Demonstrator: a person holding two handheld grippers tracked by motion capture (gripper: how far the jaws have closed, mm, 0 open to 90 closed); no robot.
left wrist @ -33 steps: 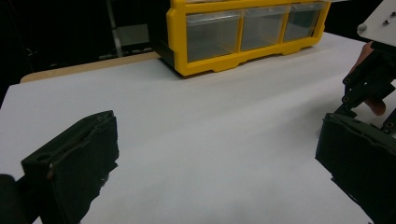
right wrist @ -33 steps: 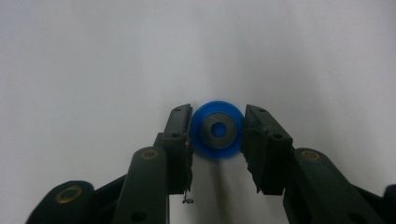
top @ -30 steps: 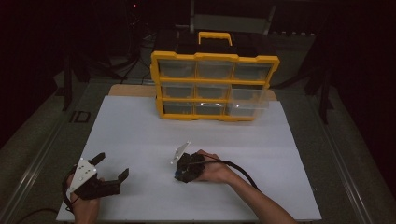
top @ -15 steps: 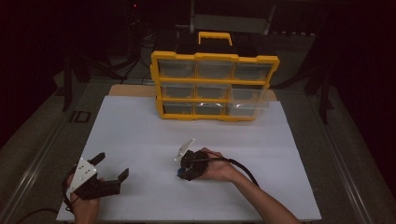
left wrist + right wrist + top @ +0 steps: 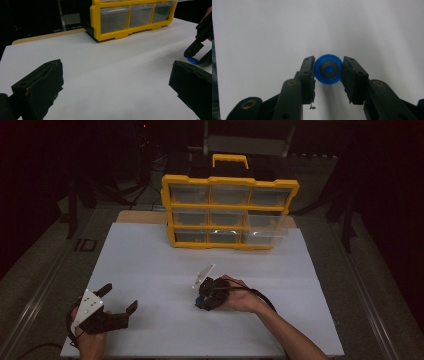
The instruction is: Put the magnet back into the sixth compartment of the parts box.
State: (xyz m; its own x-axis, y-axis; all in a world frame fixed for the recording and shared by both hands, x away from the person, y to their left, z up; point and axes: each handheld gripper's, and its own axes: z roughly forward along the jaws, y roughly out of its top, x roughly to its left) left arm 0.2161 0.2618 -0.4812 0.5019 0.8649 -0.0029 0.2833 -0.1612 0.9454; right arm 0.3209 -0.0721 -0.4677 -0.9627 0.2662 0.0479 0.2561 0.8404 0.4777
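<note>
A small blue round piece [image 5: 328,69] with a dark centre sits between the two black pads of my right gripper [image 5: 328,71], which is shut on it and holds it above the white table. From above, my right gripper [image 5: 201,301] points down near the middle of the table, and a speck of the blue piece [image 5: 200,297] shows at its tip. In the left gripper view the blue piece [image 5: 192,59] shows at the far right under the right gripper's jaws. My left gripper [image 5: 120,301] rests at the table's near left, open, with nothing between its jaws.
A yellow drawer organiser [image 5: 229,212] with clear drawers stands upright at the back of the white table [image 5: 150,265]. One drawer at its lower right [image 5: 265,236] sticks out a little. Dark floor and stands surround the table.
My right gripper has risen a little and shifted right and away with the blue piece in it. The left gripper has stayed where it was.
</note>
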